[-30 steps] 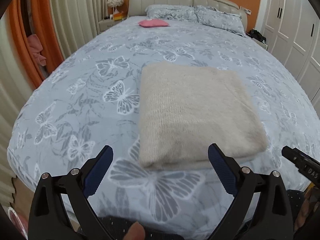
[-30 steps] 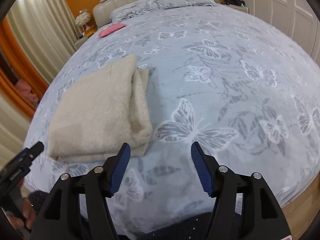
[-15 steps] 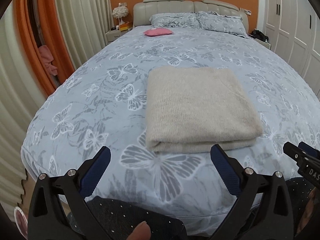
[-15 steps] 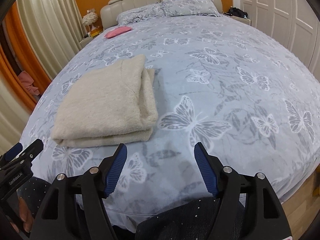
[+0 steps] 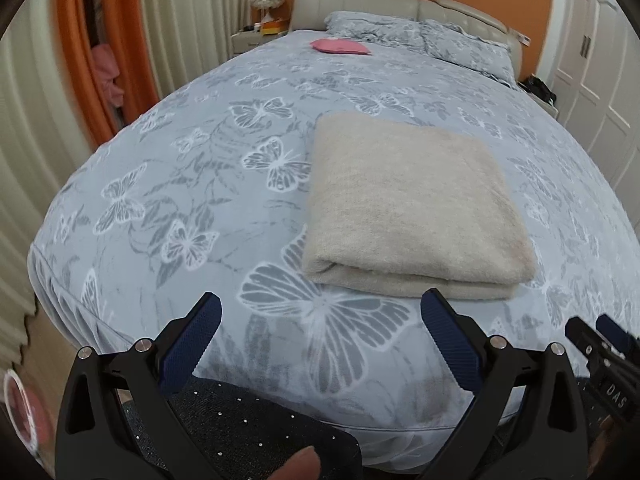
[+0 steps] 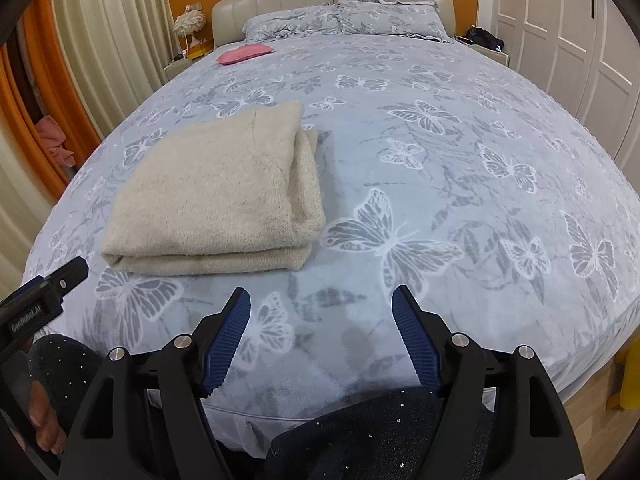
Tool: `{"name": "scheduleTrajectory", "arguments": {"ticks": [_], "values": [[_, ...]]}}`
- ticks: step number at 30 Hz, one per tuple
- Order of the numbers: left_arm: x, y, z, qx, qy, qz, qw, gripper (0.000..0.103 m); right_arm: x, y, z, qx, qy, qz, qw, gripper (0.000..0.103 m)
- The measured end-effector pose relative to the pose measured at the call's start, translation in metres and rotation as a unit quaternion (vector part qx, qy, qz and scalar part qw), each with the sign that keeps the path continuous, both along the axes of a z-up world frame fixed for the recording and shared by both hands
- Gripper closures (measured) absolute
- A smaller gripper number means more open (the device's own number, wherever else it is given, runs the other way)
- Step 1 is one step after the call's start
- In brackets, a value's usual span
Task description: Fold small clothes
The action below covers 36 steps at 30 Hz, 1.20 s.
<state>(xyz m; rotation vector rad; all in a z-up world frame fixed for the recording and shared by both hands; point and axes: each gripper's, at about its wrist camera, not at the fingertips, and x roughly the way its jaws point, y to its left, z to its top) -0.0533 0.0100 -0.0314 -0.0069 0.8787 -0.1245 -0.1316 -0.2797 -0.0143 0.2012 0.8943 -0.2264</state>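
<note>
A beige knit garment (image 5: 412,204) lies folded into a thick rectangle on the butterfly-print bedspread (image 5: 192,208), its folded edge toward me. My left gripper (image 5: 322,300) hovers open over the bed's near edge, short of the garment, with nothing between its blue pads. In the right wrist view the same garment (image 6: 216,192) sits to the left, and my right gripper (image 6: 321,294) stands open over bare bedspread (image 6: 460,160) to the garment's right, holding nothing. Each view shows the other gripper's tip at its side edge.
A pink item (image 6: 244,54) lies near the pillows (image 6: 344,20) by the padded headboard. Curtains (image 5: 180,20) and a nightstand stand on the left, white wardrobe doors (image 6: 560,40) on the right. A person's dark speckled clothing (image 5: 248,432) shows below the grippers.
Both grippers have drawn back toward the foot of the bed, away from the garment, and rolled slightly. The right jaws have spread a little wider. The garment has stayed put.
</note>
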Motion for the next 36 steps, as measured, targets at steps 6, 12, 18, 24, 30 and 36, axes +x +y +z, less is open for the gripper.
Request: {"name": "scheduleTrajectory", "arguments": {"ticks": [6, 12, 18, 24, 30, 36], "values": [[-0.002, -0.001, 0.0, 0.007, -0.009, 0.005, 0.9999, 0.005, 0.0, 0.001, -0.001, -0.001, 0.002, 0.002, 1.0, 0.032], [-0.002, -0.006, -0.001, 0.014, -0.007, -0.005, 0.9999, 0.006, 0.001, 0.002, -0.001, -0.005, 0.002, 0.007, 1.0, 0.032], [0.0, -0.007, -0.003, 0.019, 0.0, -0.009, 0.9998, 0.005, 0.001, 0.004, -0.001, -0.006, 0.003, 0.007, 1.0, 0.032], [-0.004, -0.011, -0.003, 0.035, -0.011, -0.007, 0.9993, 0.005, 0.001, 0.004, -0.002, -0.007, 0.003, 0.008, 1.0, 0.032], [-0.008, -0.011, 0.0, 0.03, -0.023, -0.012, 0.9992, 0.005, 0.001, 0.005, -0.001, -0.008, 0.003, 0.009, 1.0, 0.032], [-0.01, -0.012, 0.002, 0.023, -0.032, -0.021, 0.999, 0.005, 0.0, 0.005, -0.002, -0.008, 0.002, 0.008, 1.0, 0.032]]}}
